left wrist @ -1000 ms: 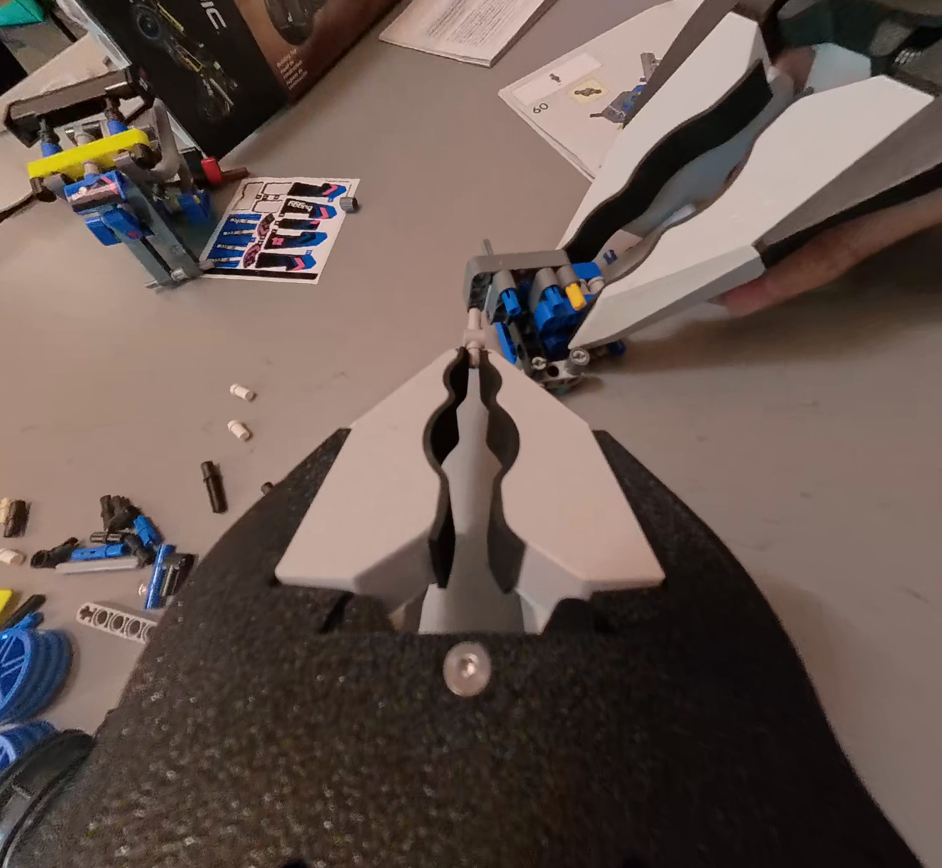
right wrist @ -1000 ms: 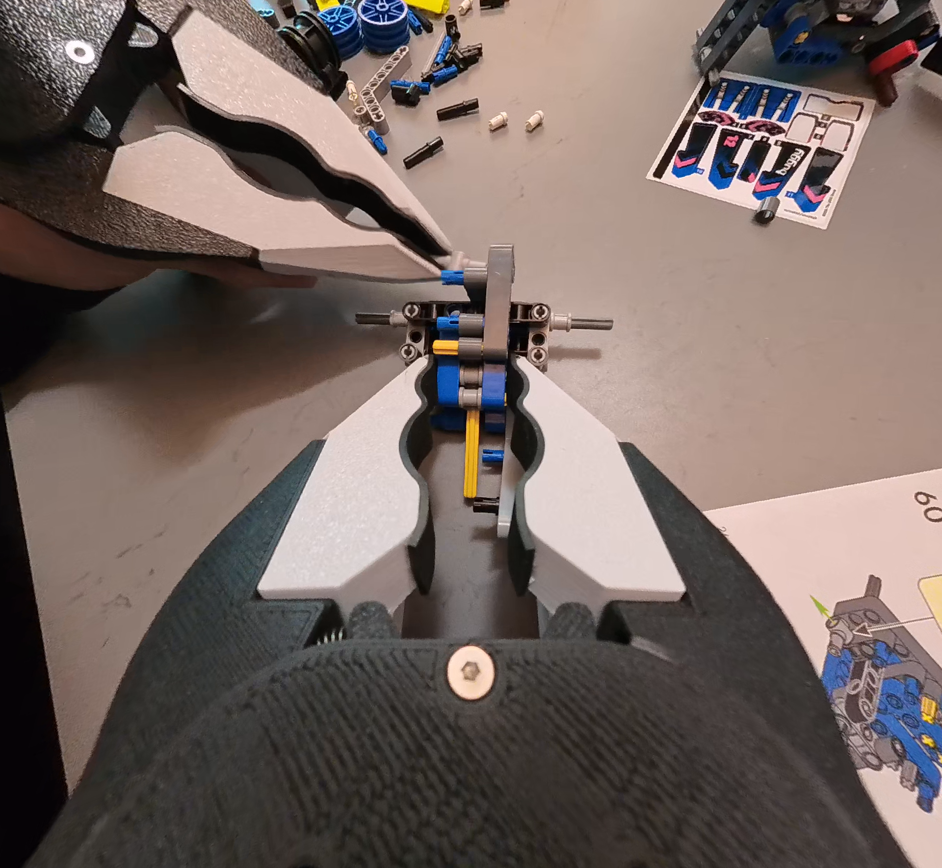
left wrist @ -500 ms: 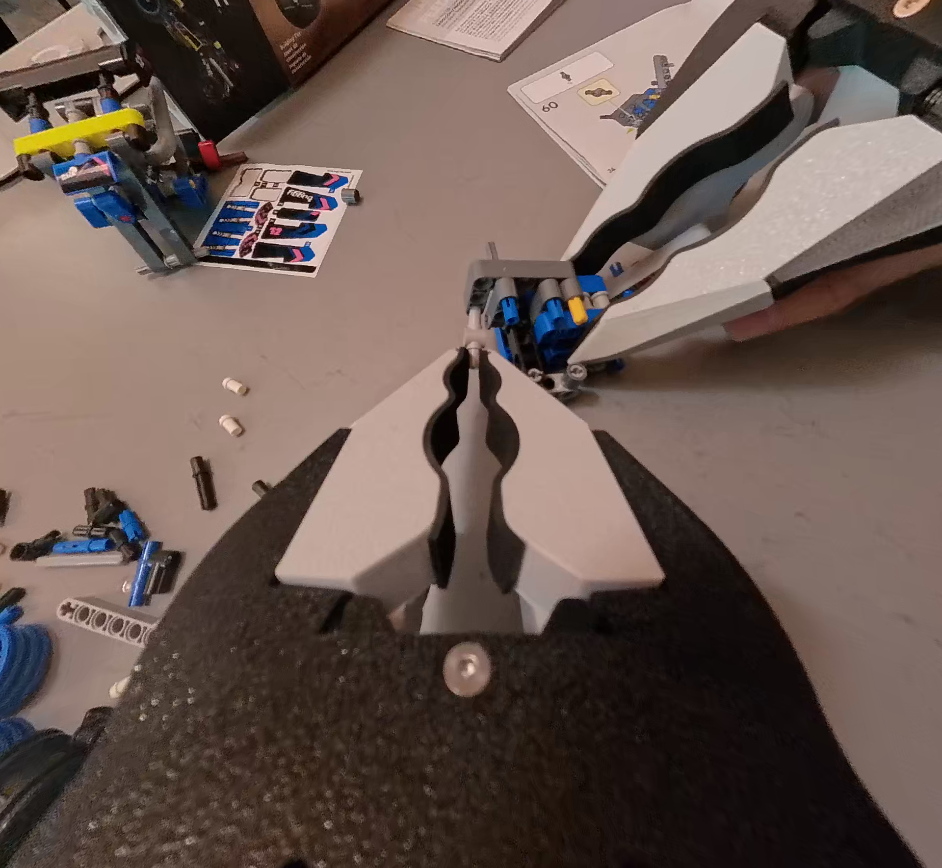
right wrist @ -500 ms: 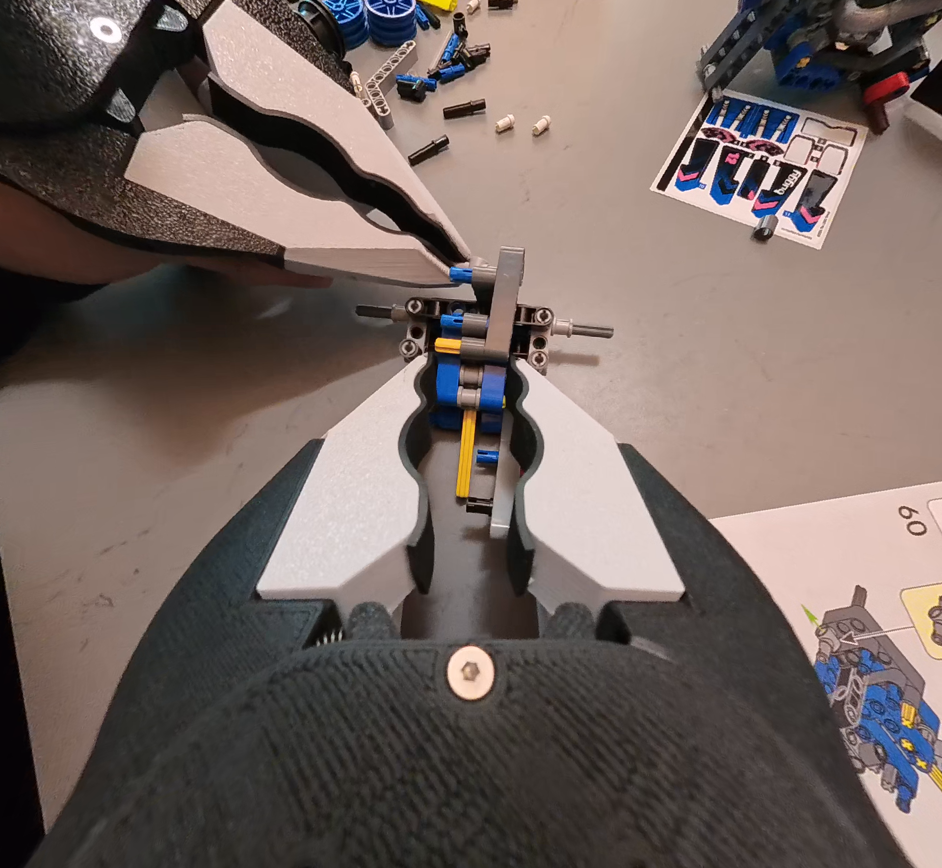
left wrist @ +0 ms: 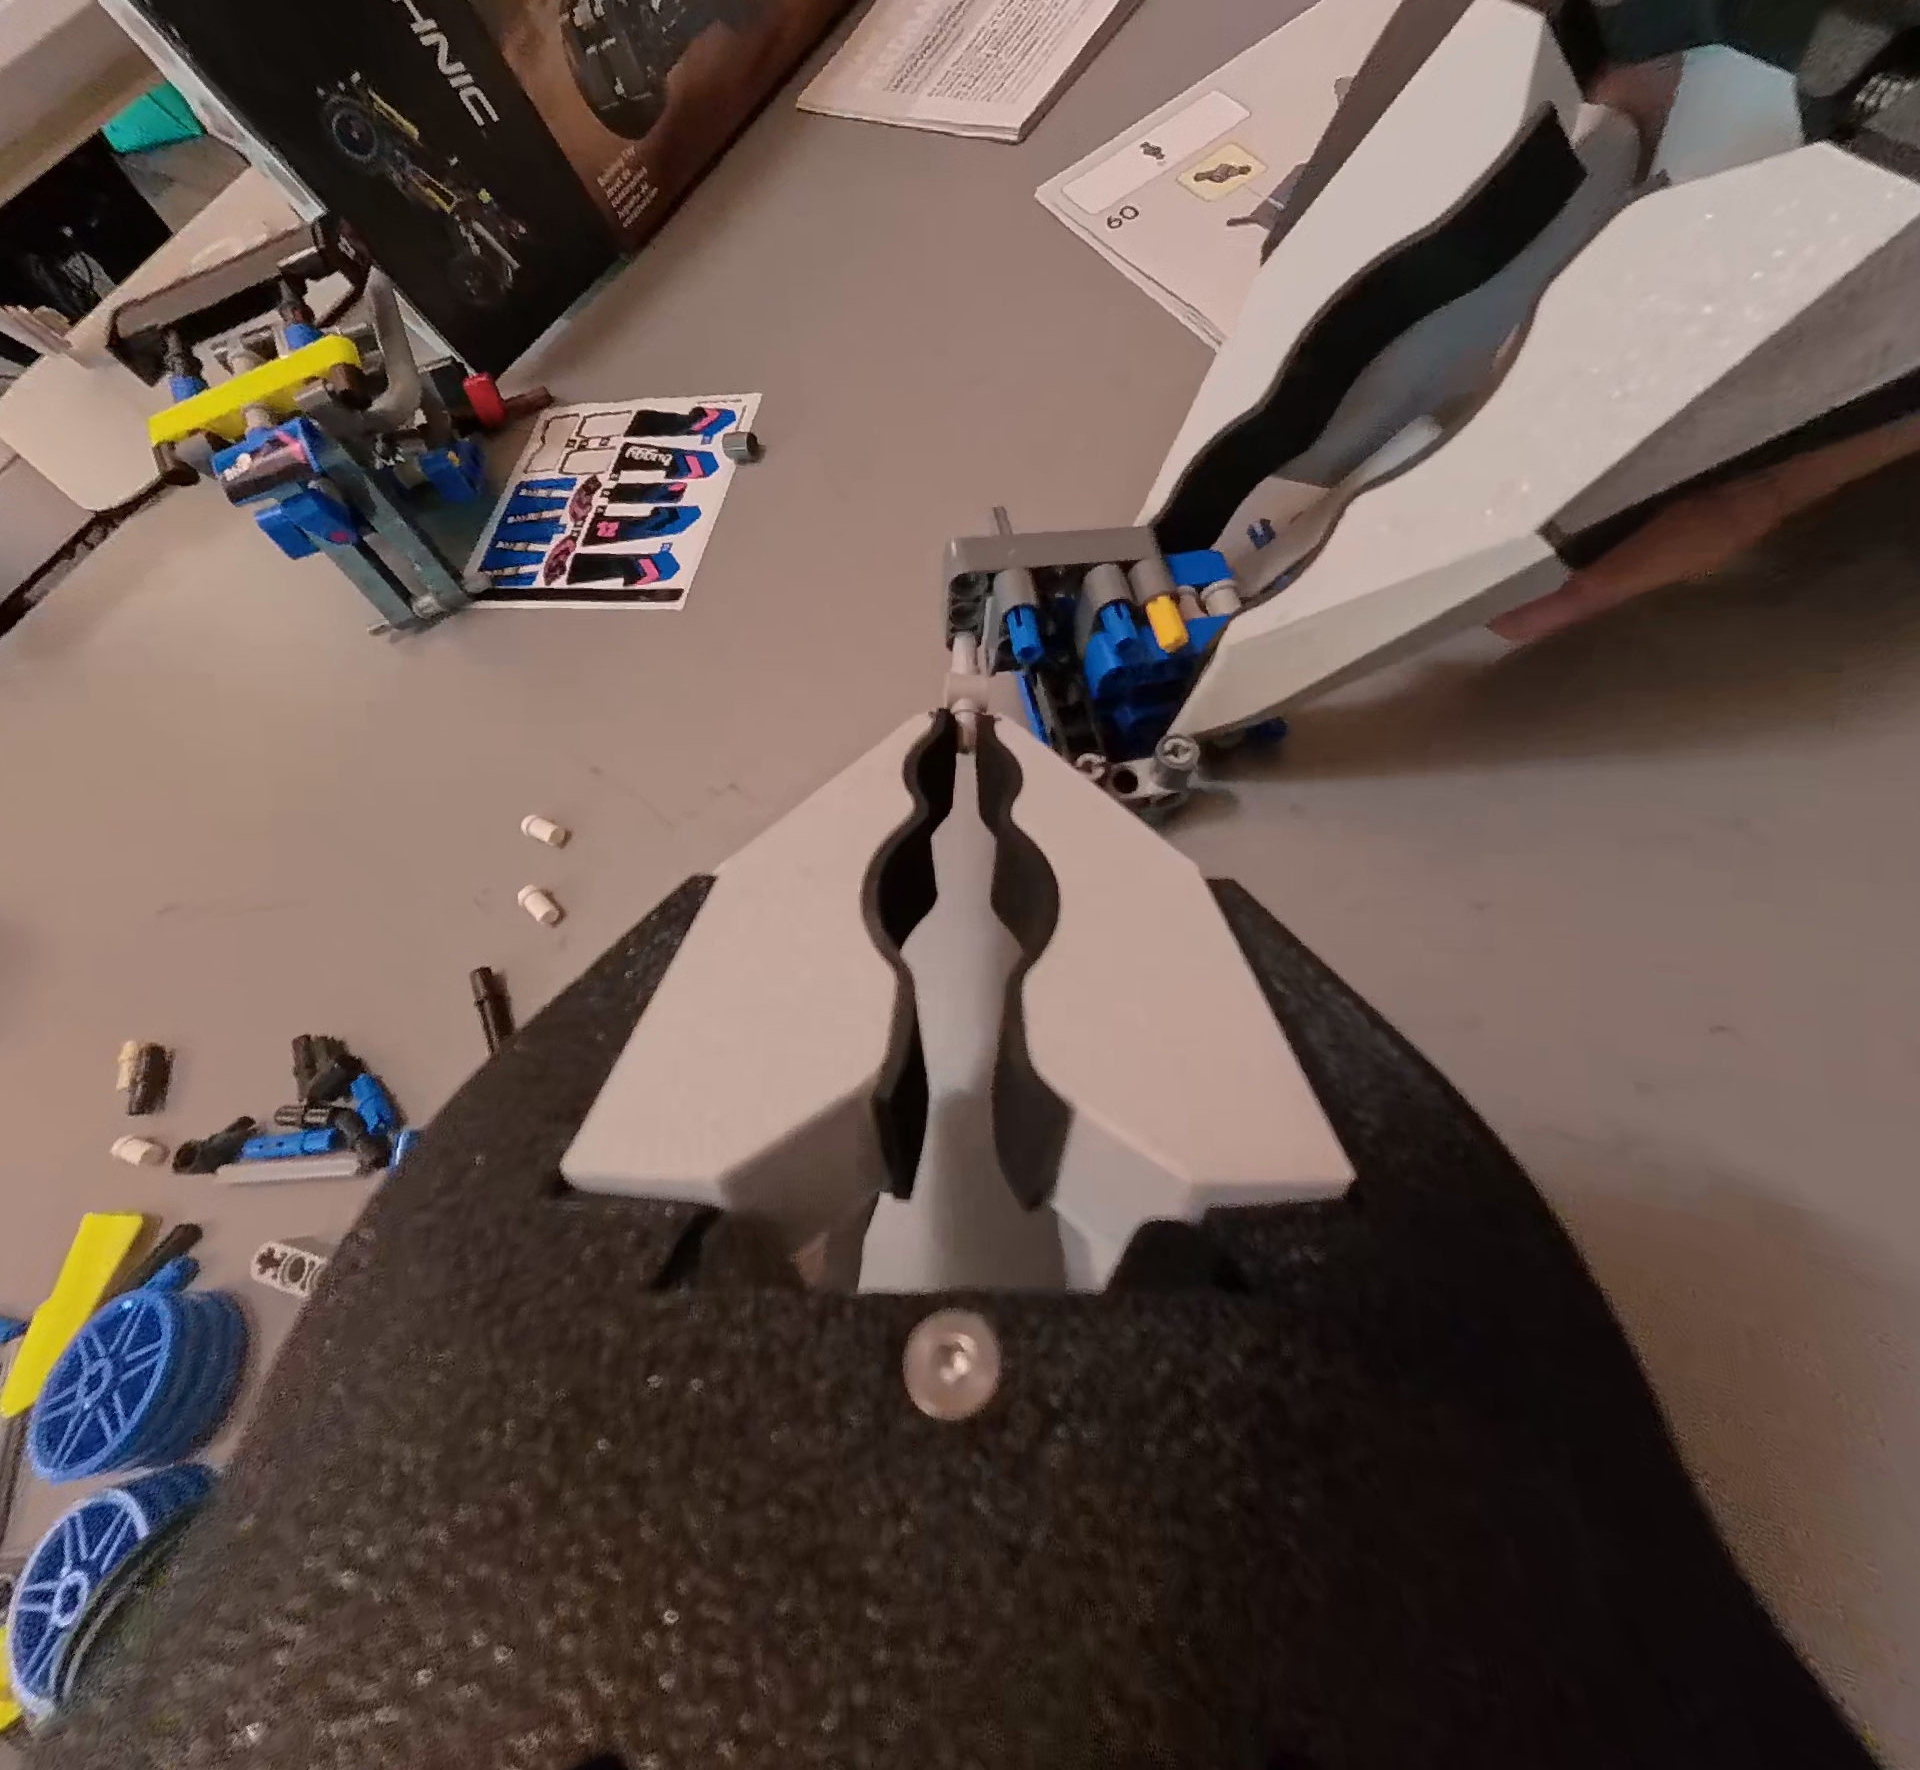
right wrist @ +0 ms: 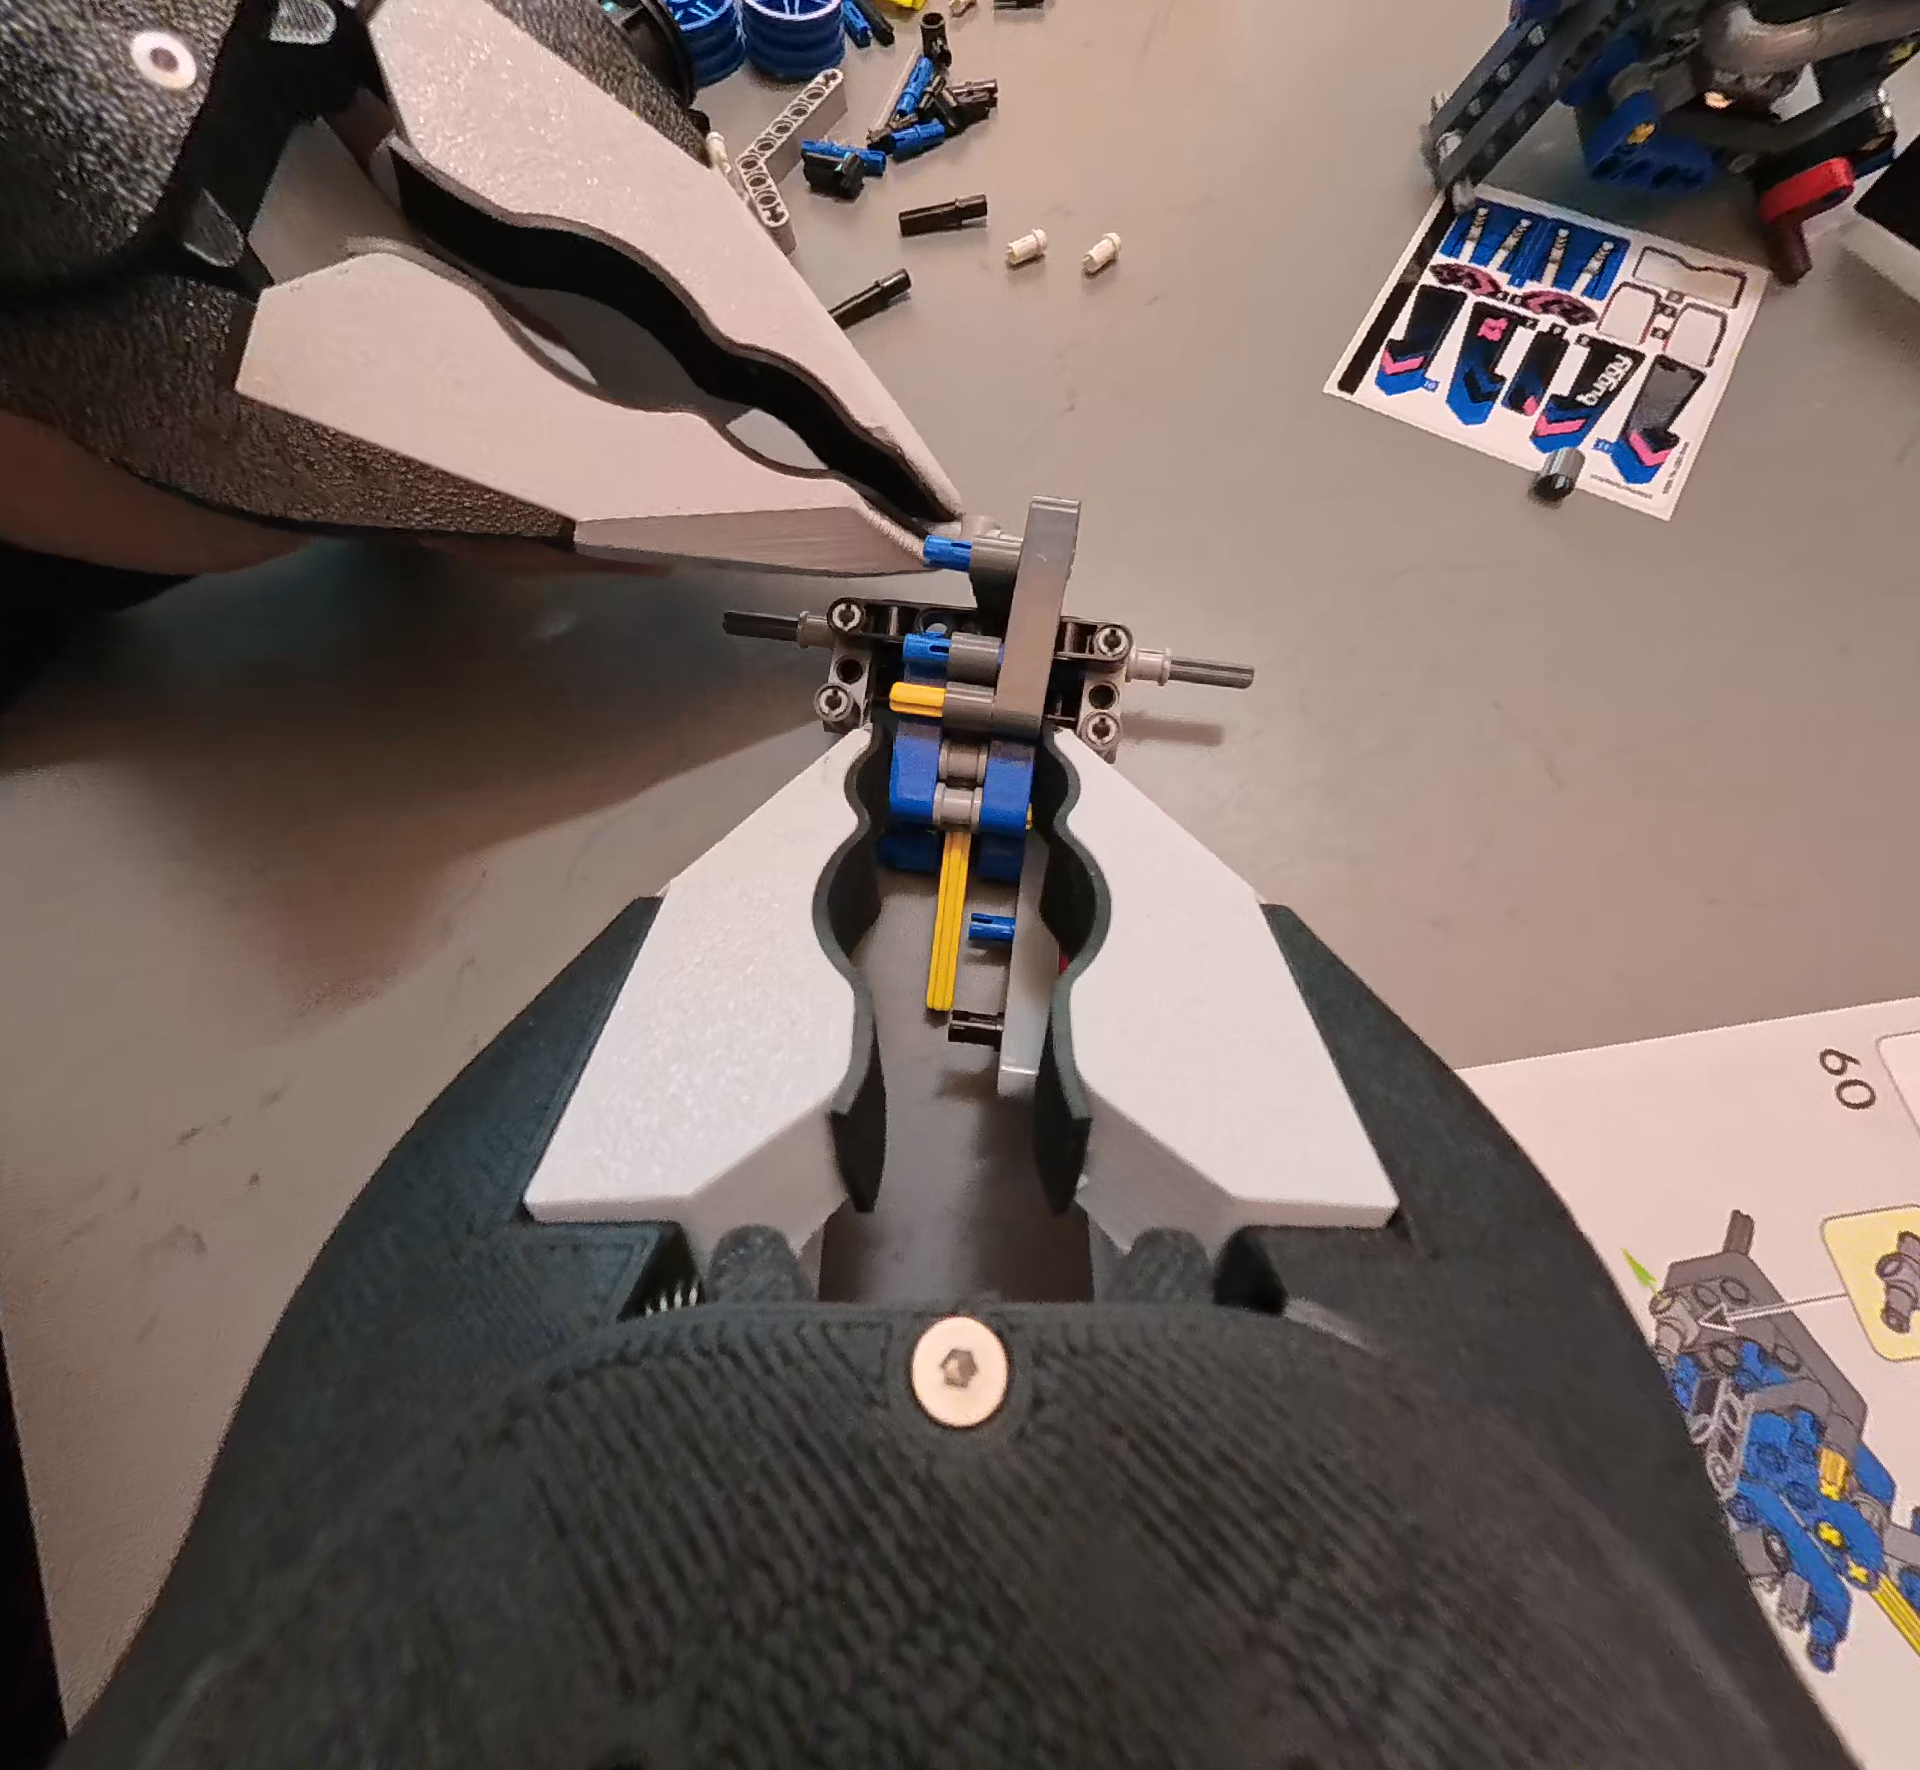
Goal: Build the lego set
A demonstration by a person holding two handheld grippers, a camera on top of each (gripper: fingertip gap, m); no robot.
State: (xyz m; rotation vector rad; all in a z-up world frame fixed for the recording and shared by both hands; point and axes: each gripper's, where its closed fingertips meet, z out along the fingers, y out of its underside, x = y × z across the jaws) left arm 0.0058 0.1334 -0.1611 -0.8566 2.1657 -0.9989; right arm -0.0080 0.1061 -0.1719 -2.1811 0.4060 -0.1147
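The right tongs (right wrist: 961, 816) clamped the blue-and-grey subassembly (right wrist: 966, 733) on the worktop (right wrist: 1403, 785). The left tongs (left wrist: 961, 718) pinched a small grey connector (right wrist: 992, 551) at its upright beam; skewed pressure risked popping it loose.

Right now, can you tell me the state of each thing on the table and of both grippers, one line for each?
Left gripper: shut on a small grey connector at the assembly's top.
Right gripper: shut on the blue and grey assembly.
Larger blue model: standing alone, untouched.
Sticker sheet: flat, some stickers gone.
Instruction booklet: open.
Box: upright.
Loose parts: scattered.
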